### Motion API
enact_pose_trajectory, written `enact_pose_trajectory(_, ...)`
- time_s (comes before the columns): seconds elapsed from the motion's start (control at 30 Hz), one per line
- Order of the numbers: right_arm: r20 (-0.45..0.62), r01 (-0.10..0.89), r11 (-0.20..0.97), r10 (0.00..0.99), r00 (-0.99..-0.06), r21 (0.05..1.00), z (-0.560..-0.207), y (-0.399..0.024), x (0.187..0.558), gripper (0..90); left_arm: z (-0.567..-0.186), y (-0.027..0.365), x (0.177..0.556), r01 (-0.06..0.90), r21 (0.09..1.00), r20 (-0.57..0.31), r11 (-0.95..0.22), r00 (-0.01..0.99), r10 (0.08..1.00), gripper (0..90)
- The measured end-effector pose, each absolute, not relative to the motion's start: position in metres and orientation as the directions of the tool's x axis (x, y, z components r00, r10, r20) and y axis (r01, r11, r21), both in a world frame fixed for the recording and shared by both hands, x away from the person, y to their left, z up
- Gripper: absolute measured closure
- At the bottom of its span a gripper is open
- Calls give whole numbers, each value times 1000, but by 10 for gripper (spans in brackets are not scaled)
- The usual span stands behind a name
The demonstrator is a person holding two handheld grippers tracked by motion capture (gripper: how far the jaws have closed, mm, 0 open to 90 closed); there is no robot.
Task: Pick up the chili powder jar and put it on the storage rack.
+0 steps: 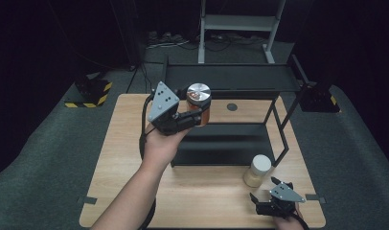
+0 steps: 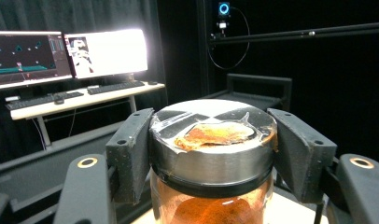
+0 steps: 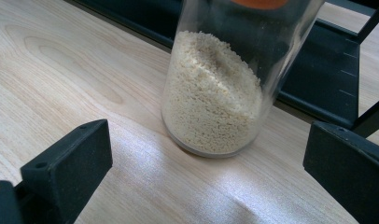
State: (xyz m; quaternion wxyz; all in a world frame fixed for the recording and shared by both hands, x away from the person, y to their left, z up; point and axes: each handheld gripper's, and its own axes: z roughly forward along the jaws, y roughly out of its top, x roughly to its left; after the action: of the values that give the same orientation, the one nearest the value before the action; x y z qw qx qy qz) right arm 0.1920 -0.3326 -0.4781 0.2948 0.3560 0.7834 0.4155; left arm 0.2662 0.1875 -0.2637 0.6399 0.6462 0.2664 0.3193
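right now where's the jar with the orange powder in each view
high view: jar with orange powder held up by left gripper, centre top.
left gripper view: jar centre, between the jaws.
right gripper view: not in it.
shared landmark: black shelf rack.

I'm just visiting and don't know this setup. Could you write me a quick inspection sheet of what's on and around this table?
Surface: wooden table, bearing a black two-tier shelf rack.
Job's things: jar of orange powder with a metal lid, held in the air; jar of pale grains standing on the table.
Clutter: nothing seen.
Grippers: left gripper clamped on the orange jar; right gripper open, near the grain jar, not touching.
Cables: black cable trailing from the left gripper.
Surroundings: grey carpet, dark curtains, monitors on a desk.
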Motion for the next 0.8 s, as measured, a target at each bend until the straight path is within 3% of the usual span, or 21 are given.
enact_pose_trajectory(0.8, -139, 319, 374, 810, -569, 871, -479, -337, 192, 3, -230, 171, 298, -92, 995, 88, -39, 606, 790, 347)
